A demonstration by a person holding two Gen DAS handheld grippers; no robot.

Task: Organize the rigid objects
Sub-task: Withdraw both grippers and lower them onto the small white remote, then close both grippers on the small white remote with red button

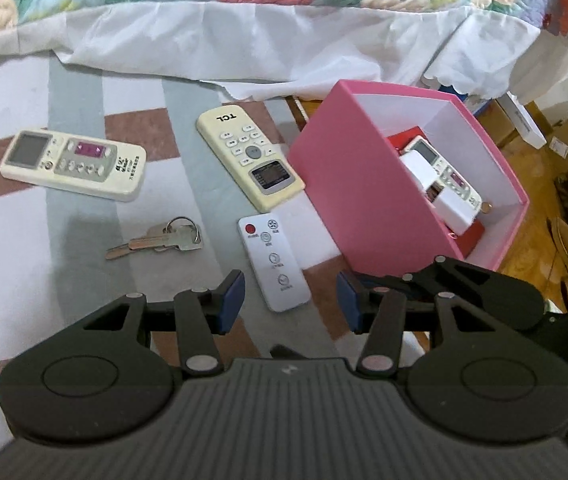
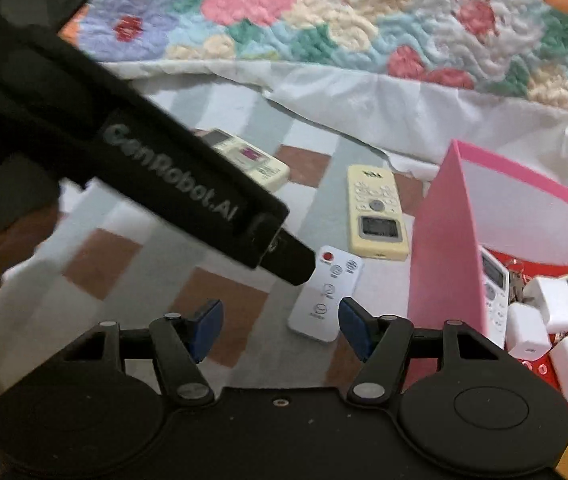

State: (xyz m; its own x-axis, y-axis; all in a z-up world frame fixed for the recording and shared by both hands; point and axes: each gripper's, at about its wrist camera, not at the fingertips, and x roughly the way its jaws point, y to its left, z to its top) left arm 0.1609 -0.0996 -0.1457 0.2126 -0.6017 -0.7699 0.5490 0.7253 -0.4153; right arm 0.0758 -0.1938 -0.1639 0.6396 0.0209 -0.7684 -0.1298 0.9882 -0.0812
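I have both grippers angled down over the striped bed sheet [image 1: 83, 240], and the small white remote [image 1: 273, 262] lies flat on it just ahead of my left gripper [image 1: 290, 300], whose fingers [image 1: 231, 300] are spread with nothing between them. My right gripper [image 2: 281, 326] is the same, fingers [image 2: 354, 326] spread and empty, with that same white remote just beyond its tips. I judge this remote the next thing to lift, since it is nearest both sets of tips and lies close beside the pink box [image 1: 324, 184], which stands at the edge of the bed on the right. The box already holds a remote and several white blocks on a red lining, so that is plainly where the loose things belong. Still out on the sheet are the cream TCL remote [image 1: 249, 158], touching the box's wall, the wide grey-faced remote [image 1: 73, 164] well off to the left, and the keys [image 1: 159, 238] on their ring between. A flat remote offers only its thin edges, so I would close across its narrow width
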